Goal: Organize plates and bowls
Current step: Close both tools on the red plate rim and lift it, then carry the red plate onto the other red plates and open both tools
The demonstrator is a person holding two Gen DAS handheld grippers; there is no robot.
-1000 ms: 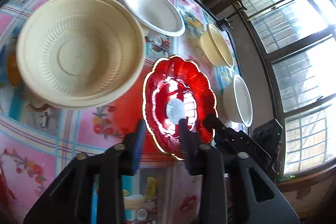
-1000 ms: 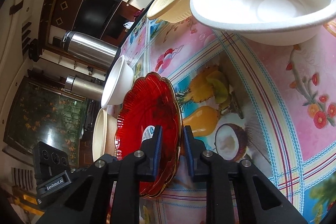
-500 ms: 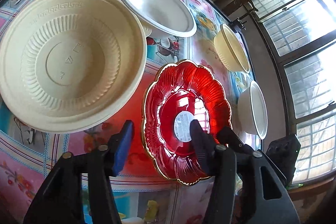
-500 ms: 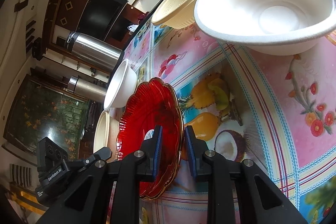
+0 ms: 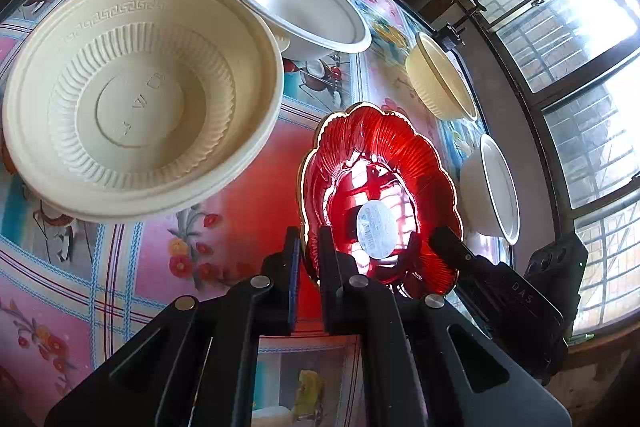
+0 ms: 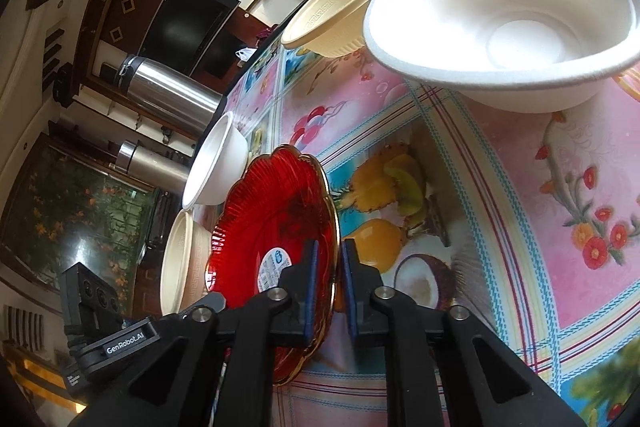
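Observation:
A red scalloped plate [image 5: 380, 163] with a gold rim and a white sticker lies on the flowered tablecloth [image 5: 132, 259]. My left gripper [image 5: 308, 239] has its jaws closing on the plate's near rim, and the pads pinch it. In the right wrist view the same red plate [image 6: 276, 211] has its opposite rim clamped between the closing jaws of my right gripper [image 6: 328, 259]. Each gripper shows in the other's view: the right gripper's finger [image 5: 452, 247] and the left gripper's finger [image 6: 208, 303]. Whether the plate is lifted off the cloth I cannot tell.
A large ribbed cream bowl [image 5: 140, 99] and a white bowl [image 5: 296, 7] stand left of the plate. A cream bowl [image 5: 440, 83] and a white bowl [image 5: 492, 187] stand beside the window edge. Steel flasks [image 6: 168, 95] line the far side.
The left jaws went from wide apart around the plate's rim to pinched on it, and the gripper came closer. The right jaws narrowed a little on the opposite rim.

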